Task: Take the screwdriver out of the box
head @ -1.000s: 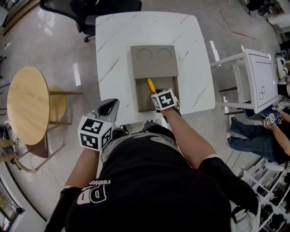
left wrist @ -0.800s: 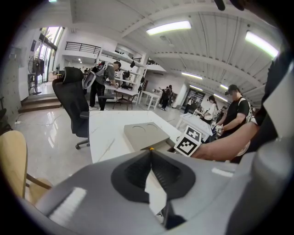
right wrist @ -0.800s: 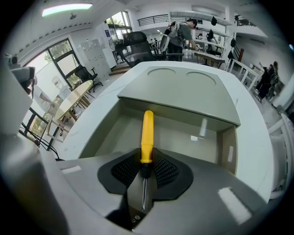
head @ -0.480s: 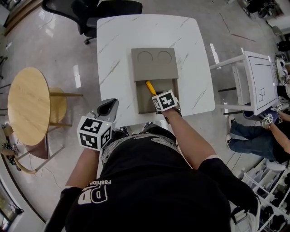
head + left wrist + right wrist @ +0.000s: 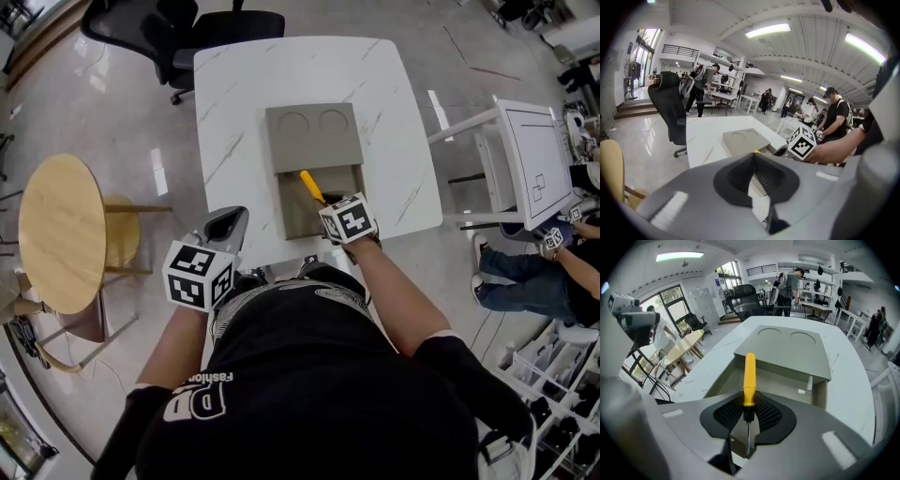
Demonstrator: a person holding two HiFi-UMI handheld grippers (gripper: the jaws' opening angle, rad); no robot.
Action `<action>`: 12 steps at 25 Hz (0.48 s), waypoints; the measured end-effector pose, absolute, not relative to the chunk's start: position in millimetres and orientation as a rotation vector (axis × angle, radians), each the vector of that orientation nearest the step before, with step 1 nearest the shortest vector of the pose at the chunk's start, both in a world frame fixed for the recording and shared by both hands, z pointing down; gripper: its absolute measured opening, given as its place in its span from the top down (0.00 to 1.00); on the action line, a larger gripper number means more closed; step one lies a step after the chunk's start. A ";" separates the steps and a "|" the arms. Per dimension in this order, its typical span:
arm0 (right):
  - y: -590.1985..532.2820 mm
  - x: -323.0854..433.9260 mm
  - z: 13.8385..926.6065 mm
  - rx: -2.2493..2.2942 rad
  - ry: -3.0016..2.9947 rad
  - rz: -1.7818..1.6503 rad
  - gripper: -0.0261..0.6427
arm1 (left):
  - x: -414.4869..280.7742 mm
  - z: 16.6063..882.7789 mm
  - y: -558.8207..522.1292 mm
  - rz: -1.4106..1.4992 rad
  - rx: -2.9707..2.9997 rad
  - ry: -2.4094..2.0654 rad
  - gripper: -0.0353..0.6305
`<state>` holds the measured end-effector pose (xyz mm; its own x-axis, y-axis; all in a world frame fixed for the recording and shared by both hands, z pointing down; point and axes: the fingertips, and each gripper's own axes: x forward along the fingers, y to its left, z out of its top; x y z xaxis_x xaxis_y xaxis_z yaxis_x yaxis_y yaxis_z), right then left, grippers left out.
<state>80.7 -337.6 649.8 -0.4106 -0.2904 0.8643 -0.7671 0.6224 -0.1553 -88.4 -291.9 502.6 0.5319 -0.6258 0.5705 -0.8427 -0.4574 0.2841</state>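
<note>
Screwdriver [image 5: 749,376]: yellow handle, thin metal shaft. Gripped by right tool [image 5: 746,416], jaws closed on it where the handle meets the shaft. Handle points away from the person toward 12 o'clock; shaft runs back between the pads.

Position, head view: handle shows over the open part of the box [image 5: 284,202], slanting toward 11 o'clock, with the right tool at the box's 5 o'clock edge. It looks raised off the box floor, though I cannot tell by how much.

Box: grey, sits mid-surface [image 5: 234,103]. Its lid [image 5: 314,139] covers the far half at 12 o'clock; the near half is open.

Left tool [image 5: 757,173]: jaws together, nothing between them. Held off the near edge of the surface, at about 7 o'clock from the box. It takes no part in the grasp.

Progress, my reading: grasp done and secure-looking. Left to do: bring the screwdriver clear of the box walls and away from the box. It is not yet outside the box outline, so I judge the task about halfway.

Count:
- screwdriver: one
- box: one, with one lid
- round recesses in lid: two
- tools: two, one loaded, one empty
- white marbled surface: one
- nothing else visible inside the open compartment

Surroundings: round wooden table [image 5: 58,234] at 9 o'clock, black office chair [image 5: 202,23] at 11 o'clock.
</note>
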 end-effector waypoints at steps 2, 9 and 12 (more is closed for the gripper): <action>-336.5 79.1 637.0 0.859 -2.015 0.709 0.86 | -84.7 500.6 -293.7 0.530 2.247 -1.175 0.86; -337.8 75.7 582.5 0.987 -2.193 0.830 0.86 | -68.3 492.1 -297.5 0.532 2.305 -1.124 0.86; -338.5 73.2 553.2 1.038 -2.293 0.879 0.86 | -63.8 488.5 -299.6 0.527 2.321 -1.102 0.86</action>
<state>73.2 -338.5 553.2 -0.6026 -0.4818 0.6362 -0.7836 0.5080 -0.3576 -63.8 -299.6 488.5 0.5945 -0.5954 0.5404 -0.7944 -0.5386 0.2806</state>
